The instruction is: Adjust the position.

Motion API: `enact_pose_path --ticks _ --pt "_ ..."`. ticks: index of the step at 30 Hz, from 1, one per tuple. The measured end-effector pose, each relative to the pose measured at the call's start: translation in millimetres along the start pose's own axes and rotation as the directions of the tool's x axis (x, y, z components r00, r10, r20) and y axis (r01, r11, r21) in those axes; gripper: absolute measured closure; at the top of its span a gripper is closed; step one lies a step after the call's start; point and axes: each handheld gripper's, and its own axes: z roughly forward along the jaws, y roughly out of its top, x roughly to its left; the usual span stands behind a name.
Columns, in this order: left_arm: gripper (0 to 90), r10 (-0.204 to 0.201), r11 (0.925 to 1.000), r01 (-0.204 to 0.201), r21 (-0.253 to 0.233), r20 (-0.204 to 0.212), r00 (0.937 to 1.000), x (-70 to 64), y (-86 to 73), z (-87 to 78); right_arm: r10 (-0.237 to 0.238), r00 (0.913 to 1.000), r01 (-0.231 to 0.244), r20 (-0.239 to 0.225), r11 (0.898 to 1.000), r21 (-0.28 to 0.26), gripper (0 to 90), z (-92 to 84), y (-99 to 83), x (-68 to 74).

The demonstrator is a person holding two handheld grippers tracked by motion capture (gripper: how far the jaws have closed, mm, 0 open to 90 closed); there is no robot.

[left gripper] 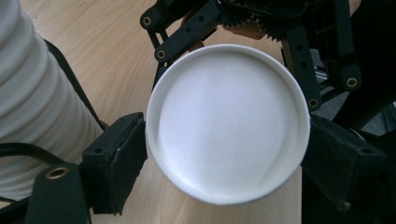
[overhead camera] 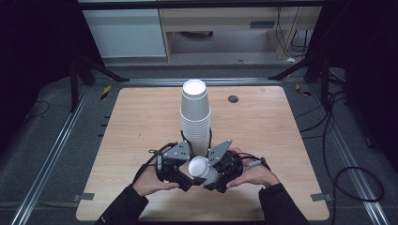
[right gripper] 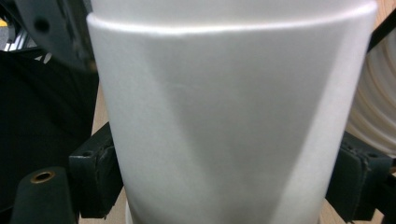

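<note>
Paper cup [overhead camera: 200, 168], plain white, lies on its side between the two grippers at the near middle of the wooden surface [overhead camera: 141, 131], its open mouth turned toward the person's left. From the left gripper view the cup [left gripper: 228, 123] shows as a clean round rim with a smooth, bare white inside. From the right gripper view its outer wall [right gripper: 224, 126] is matte white, tapering, with a rolled lip at the wide end and a faint crease running down the side.

Left gripper [overhead camera: 172, 168] has its jaws spread wide, one on each side of the rim, right at the edge of it; whether they press on it I cannot tell. Right gripper [overhead camera: 220, 169] has the cup's body pinched between its jaws, both pads flat against the wall.

Just behind the grippers a tall stack of cups [overhead camera: 195, 117] stands upright, all white, rims ribbed one over another, close enough to show beside the jaws in both gripper views. Beyond it a small dark disc [overhead camera: 233, 99] sits near the far edge.
</note>
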Motion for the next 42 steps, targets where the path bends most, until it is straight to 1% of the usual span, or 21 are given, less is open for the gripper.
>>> enact_pose_path --ticks 5,7,8,9,21,23,27,30,32,35,36,37,39,41,42 --pt "17.6 0.009 0.9998 -0.009 0.016 0.001 1.0000 -1.6 1.3 2.0 -0.008 1.0000 0.008 -0.001 1.000 0.014 14.4 1.1 3.4 1.1" --pt "18.1 0.008 0.9998 -0.008 0.018 -0.001 1.0000 -1.8 1.3 2.2 -0.010 0.9999 0.010 -0.006 1.000 0.009 14.3 1.6 5.0 1.5" --pt "18.4 0.005 0.9997 -0.005 0.023 -0.001 1.0000 -2.0 1.5 2.7 -0.013 0.9999 0.013 0.000 1.000 0.012 14.3 1.6 6.0 1.7" --pt "18.7 0.004 0.9997 -0.004 0.025 -0.001 1.0000 -2.1 1.5 3.0 -0.015 0.9999 0.015 -0.006 1.000 0.010 14.3 2.1 6.7 1.7" --pt "20.7 -0.008 0.9985 0.009 0.053 -0.002 1.0000 -1.6 1.6 4.2 -0.022 0.9997 0.022 -0.006 0.999 0.025 14.4 6.7 11.2 2.6" --pt "21.1 -0.009 0.9985 0.010 0.054 -0.004 0.9999 -1.8 1.9 4.1 -0.024 0.9997 0.024 -0.006 0.999 0.026 14.5 6.8 11.2 2.1" --pt "21.6 -0.031 0.9982 0.031 0.051 0.004 0.9995 -0.2 1.4 3.7 -0.020 0.9998 0.020 -0.010 1.000 0.020 14.5 6.5 11.3 1.7" --pt "22.0 -0.028 0.9980 0.028 0.056 0.005 0.9996 0.1 1.2 3.9 -0.010 0.9997 0.010 -0.021 1.000 0.023 14.4 7.9 11.6 1.8" --pt "22.0 -0.033 0.9980 0.032 0.054 0.007 0.9994 0.1 1.1 4.2 -0.011 0.9998 0.011 -0.019 1.000 0.024 14.3 8.1 11.6 1.6" --pt "22.1 -0.029 0.9979 0.028 0.058 0.004 0.9996 0.6 1.3 3.4 -0.013 0.9999 0.013 -0.012 1.000 0.023 14.0 8.2 11.1 1.0" --pt "22.1 -0.036 0.9979 0.036 0.054 0.004 0.9993 0.6 1.3 2.8 -0.012 0.9998 0.012 -0.013 1.000 0.019 13.8 8.1 10.9 1.1" --pt "22.1 -0.038 0.9977 0.037 0.057 0.006 0.9993 0.8 1.5 2.5 -0.008 0.9999 0.008 -0.015 1.000 0.007 13.6 7.8 10.4 1.3" --pt "22.2 -0.038 0.9978 0.038 0.054 0.007 0.9992 0.7 1.7 2.3 -0.010 0.9998 0.010 -0.017 1.000 0.003 13.3 7.5 9.8 0.8" --pt "22.2 -0.037 0.9979 0.037 0.053 0.001 0.9993 0.0 1.9 2.4 -0.007 0.9998 0.007 -0.017 1.000 0.005 12.6 7.3 10.0 0.9" --pt "22.3 -0.035 0.9979 0.036 0.055 -0.006 0.9994 -0.1 1.7 2.0 0.000 0.9999 0.000 -0.016 1.000 0.002 10.2 8.0 10.2 0.9"
